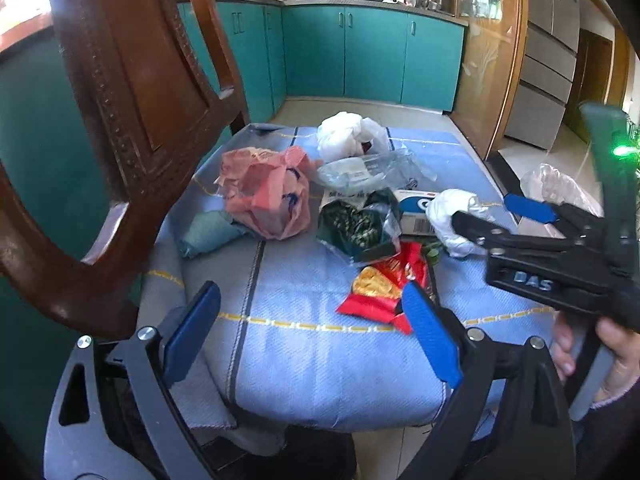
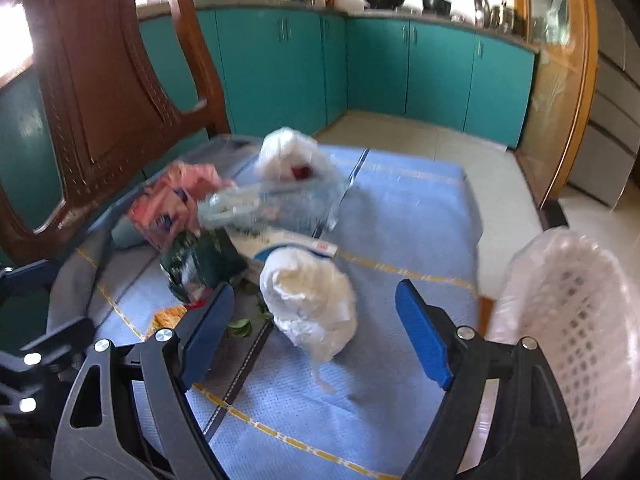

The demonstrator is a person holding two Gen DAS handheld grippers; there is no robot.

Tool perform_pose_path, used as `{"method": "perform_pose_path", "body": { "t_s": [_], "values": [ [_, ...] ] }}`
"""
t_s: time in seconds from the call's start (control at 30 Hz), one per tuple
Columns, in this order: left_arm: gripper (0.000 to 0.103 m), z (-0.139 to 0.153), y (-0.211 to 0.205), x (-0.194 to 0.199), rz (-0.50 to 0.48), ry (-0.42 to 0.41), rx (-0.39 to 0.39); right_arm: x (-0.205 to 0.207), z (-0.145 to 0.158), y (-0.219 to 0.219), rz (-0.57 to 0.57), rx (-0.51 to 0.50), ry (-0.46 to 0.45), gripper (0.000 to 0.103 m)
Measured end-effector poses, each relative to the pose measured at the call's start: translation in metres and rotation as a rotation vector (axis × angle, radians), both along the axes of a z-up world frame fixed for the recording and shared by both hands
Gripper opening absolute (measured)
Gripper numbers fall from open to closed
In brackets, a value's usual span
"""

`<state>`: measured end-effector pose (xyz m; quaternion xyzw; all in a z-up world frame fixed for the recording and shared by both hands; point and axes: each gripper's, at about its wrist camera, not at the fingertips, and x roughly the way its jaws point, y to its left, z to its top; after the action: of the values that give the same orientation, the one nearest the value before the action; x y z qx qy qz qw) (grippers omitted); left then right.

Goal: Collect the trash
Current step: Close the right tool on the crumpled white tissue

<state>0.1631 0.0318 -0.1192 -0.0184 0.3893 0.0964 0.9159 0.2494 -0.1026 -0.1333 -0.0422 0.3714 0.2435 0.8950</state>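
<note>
Trash heaped on the blue cloth [image 1: 304, 360] over the table: pink bag [image 1: 266, 194], white bag [image 1: 344, 134] behind it, clear wrapper [image 1: 368, 170], dark green packet [image 1: 356, 224], red snack packet [image 1: 384, 284], a box [image 1: 414, 210], crumpled white wad [image 2: 308, 300] nearest. Left gripper [image 1: 312, 332] spread wide, nothing between the pads, red packet just ahead. Right gripper [image 2: 316, 328] wide open too, straddling the white wad, pads not touching it. White perforated basket [image 2: 580, 320] off the table's right edge. Wooden chair back [image 1: 132, 92] at left.
</note>
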Motion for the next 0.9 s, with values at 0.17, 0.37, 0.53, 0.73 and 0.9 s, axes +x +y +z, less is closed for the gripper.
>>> {"method": "perform_pose_path", "body": {
  "t_s": [0.17, 0.37, 0.53, 0.73, 0.9],
  "values": [
    [0.093, 0.006, 0.012, -0.007, 0.045, 0.005, -0.011, 0.005, -0.013, 0.011, 0.03, -0.011, 0.039, 0.081],
    [0.094, 0.01, 0.013, -0.013, 0.066, -0.002, -0.015, 0.006, -0.024, 0.01, 0.047, -0.038, 0.085, 0.042],
    [0.094, 0.009, 0.002, -0.013, 0.038, 0.002, -0.014, -0.003, -0.011, -0.006, 0.033, 0.001, 0.053, 0.038],
    [0.095, -0.001, -0.007, -0.006, 0.016, 0.027, -0.036, -0.009, 0.002, -0.025, -0.001, 0.034, 0.035, 0.038],
    [0.095, -0.008, -0.01, -0.003, 0.01, 0.039, -0.042, -0.012, 0.008, -0.036, -0.016, 0.048, 0.03, 0.038]
  ]
}}
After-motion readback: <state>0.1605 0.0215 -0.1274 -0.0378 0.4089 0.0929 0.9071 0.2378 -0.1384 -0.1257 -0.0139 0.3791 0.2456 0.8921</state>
